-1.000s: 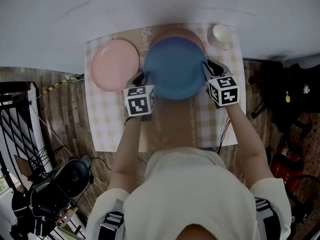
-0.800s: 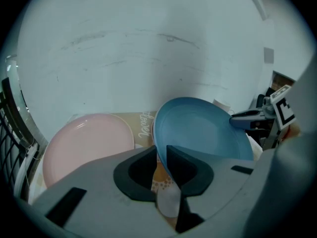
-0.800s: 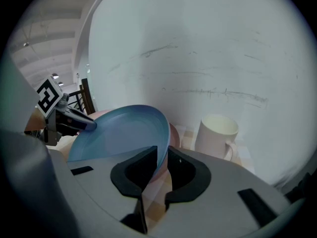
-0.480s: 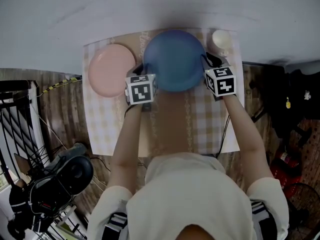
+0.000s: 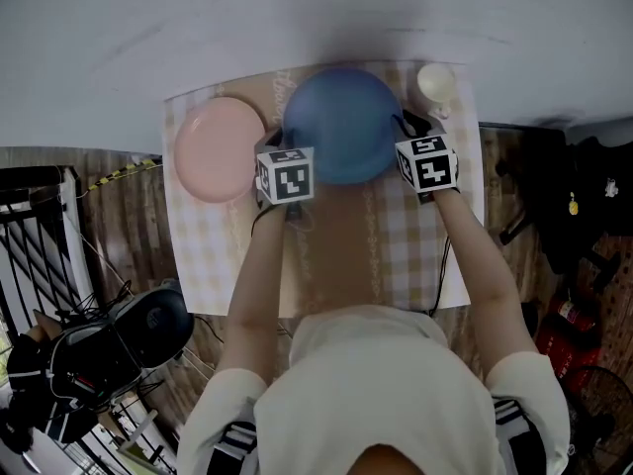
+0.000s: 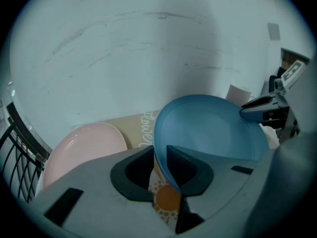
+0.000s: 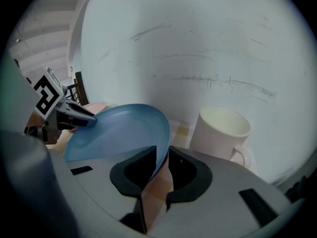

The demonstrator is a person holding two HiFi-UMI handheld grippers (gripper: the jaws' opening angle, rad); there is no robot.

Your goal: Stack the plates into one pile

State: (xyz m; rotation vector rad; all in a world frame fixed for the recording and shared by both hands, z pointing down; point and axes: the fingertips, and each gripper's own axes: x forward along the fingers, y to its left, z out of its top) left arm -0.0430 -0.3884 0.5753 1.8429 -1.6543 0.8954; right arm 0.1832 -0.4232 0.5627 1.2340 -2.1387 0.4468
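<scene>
A blue plate [image 5: 341, 122] lies at the far middle of the checked cloth [image 5: 415, 245], held by its two side rims. My left gripper [image 5: 280, 146] is shut on the plate's left rim, which is pinched between the pads [image 6: 159, 155]. My right gripper [image 5: 404, 127] is at the right rim. Its jaws have just been opening, and the blue rim [image 7: 161, 133] still stands between them without being pressed. A pink plate [image 5: 218, 148] rests alone on the cloth to the left, also seen in the left gripper view [image 6: 86, 145]. Whatever lies under the blue plate is hidden.
A cream mug [image 5: 435, 82] stands at the cloth's far right corner, close beside my right gripper and large in its view [image 7: 220, 130]. A pale wall rises just behind the table. Dark wooden floor, a black rack [image 5: 30, 236] and cables lie to the left.
Both grippers carried the blue plate away from me and lower. It now covers the brownish-pink plate that showed behind it one second ago.
</scene>
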